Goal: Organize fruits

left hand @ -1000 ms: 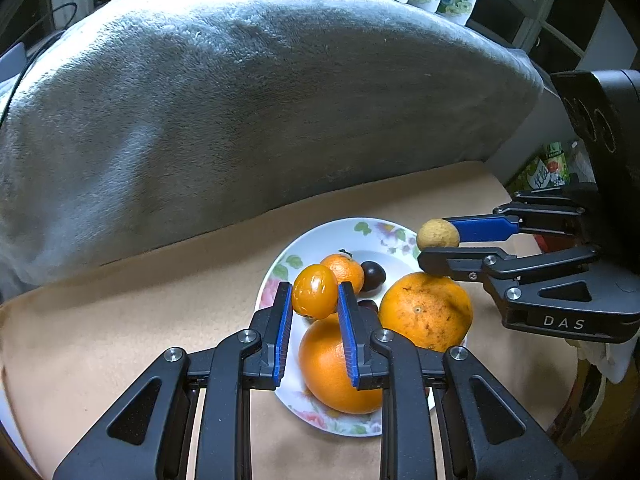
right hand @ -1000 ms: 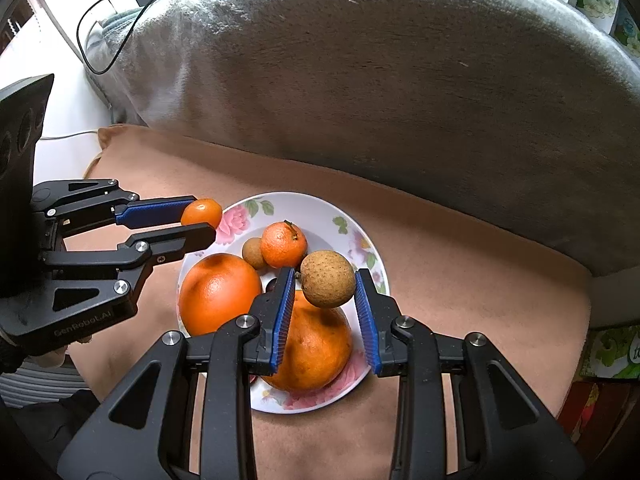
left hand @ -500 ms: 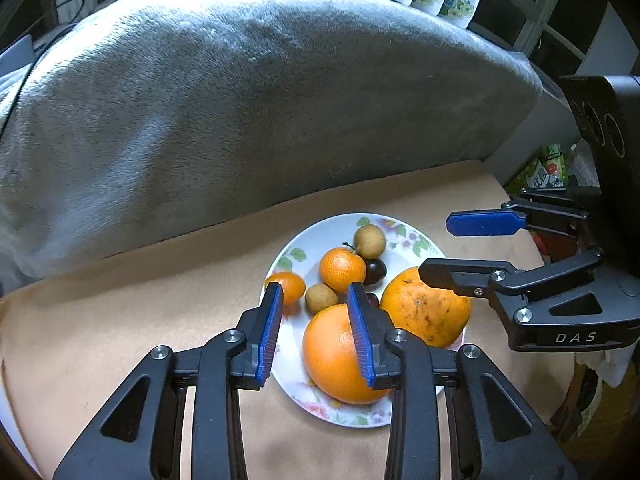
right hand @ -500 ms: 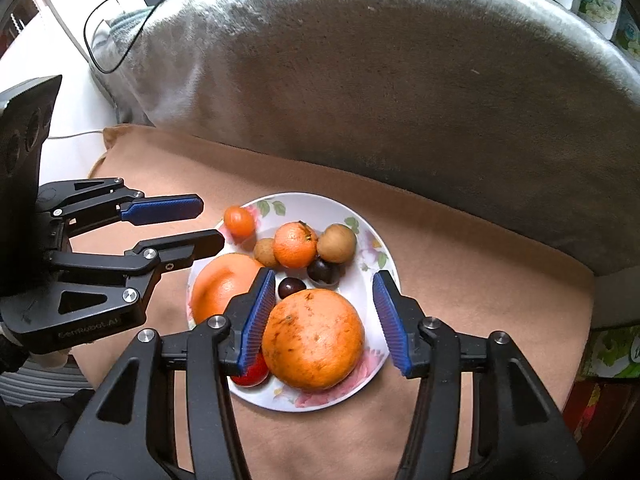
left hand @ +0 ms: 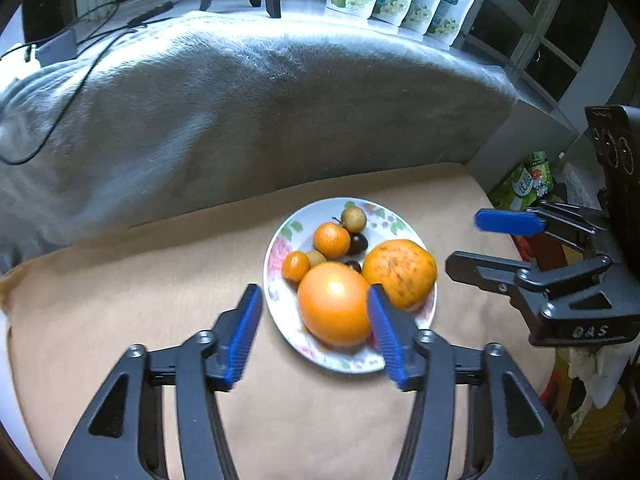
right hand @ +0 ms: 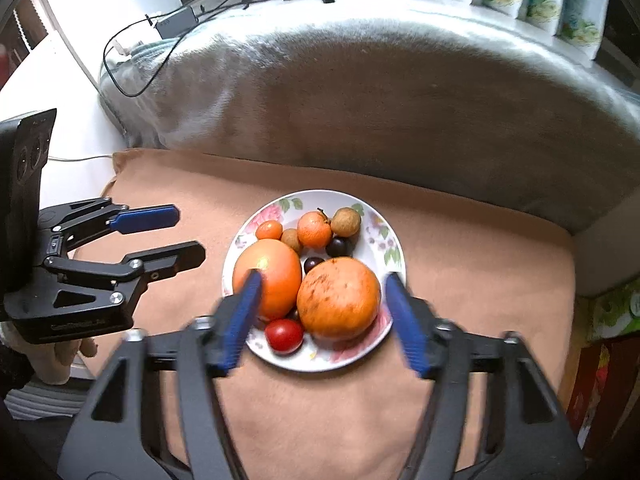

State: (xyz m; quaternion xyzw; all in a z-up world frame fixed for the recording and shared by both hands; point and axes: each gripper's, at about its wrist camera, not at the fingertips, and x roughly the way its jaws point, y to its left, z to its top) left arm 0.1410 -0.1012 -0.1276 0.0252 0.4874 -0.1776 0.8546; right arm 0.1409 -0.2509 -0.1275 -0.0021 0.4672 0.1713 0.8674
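My left gripper [left hand: 316, 328] and my right gripper [right hand: 320, 316] had both just been opening, and each stood wide with nothing between its pads, hanging above the near edge of the flowered plate [right hand: 372, 216] at the centre of both views. All the fruit I could see lay on that plate: two big oranges [right hand: 338, 298] in front, a red tomato [right hand: 284, 335] at the near rim, and the small mandarin [right hand: 314, 229], the brown longan [right hand: 346, 222] and the dark grapes [right hand: 338, 246] packed behind. The risk I judged was rolling: the plate sat on a soft tan cushion [right hand: 460, 248], not a firm worktop, so a nudge from either gripper could tip it. The round fruits, crowded and touching, might then slip over the shallow rim. The tomato looked nearest to escaping.
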